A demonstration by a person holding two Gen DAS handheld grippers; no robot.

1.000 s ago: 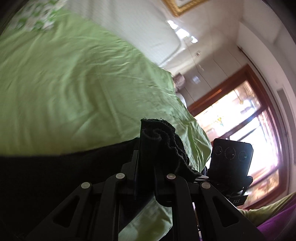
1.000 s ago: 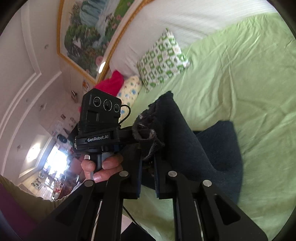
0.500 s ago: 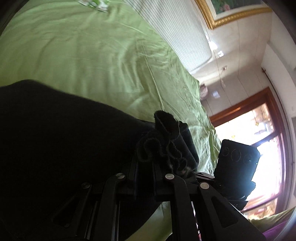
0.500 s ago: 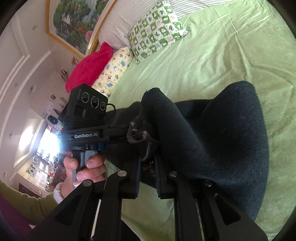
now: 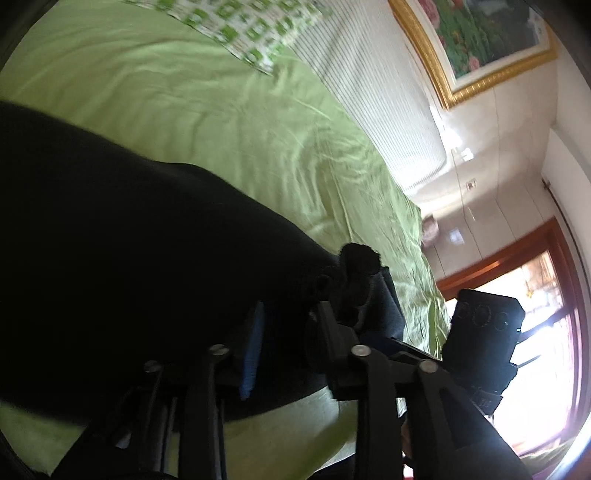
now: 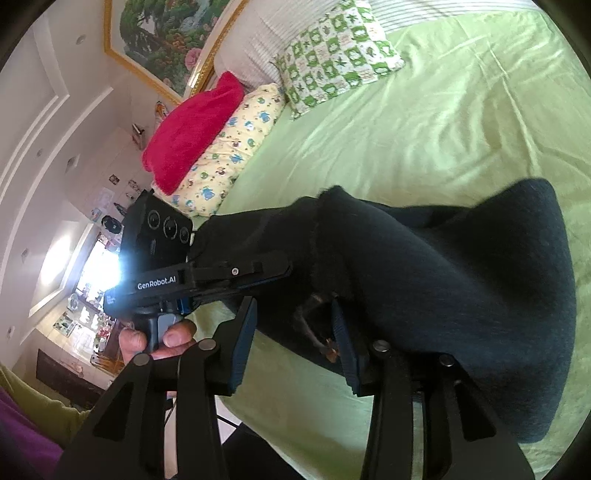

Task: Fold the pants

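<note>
The pants (image 6: 461, 280) are dark, fuzzy matt cloth; the bed sheet (image 6: 424, 140) is smooth, faintly glossy green cloth; the picture frame (image 5: 436, 70) is shiny gilt.

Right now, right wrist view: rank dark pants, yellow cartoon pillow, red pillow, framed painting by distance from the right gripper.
1. dark pants: between the open fingers of the right gripper.
2. yellow cartoon pillow: upper left, on the bed.
3. red pillow: lying on it, slightly beyond.
4. framed painting: on the wall, top left.

Pillows (image 6: 332, 62) crowd headboard side, bare green sheet (image 6: 461, 122) apparently open beyond pants (image 6: 461, 280)
</note>
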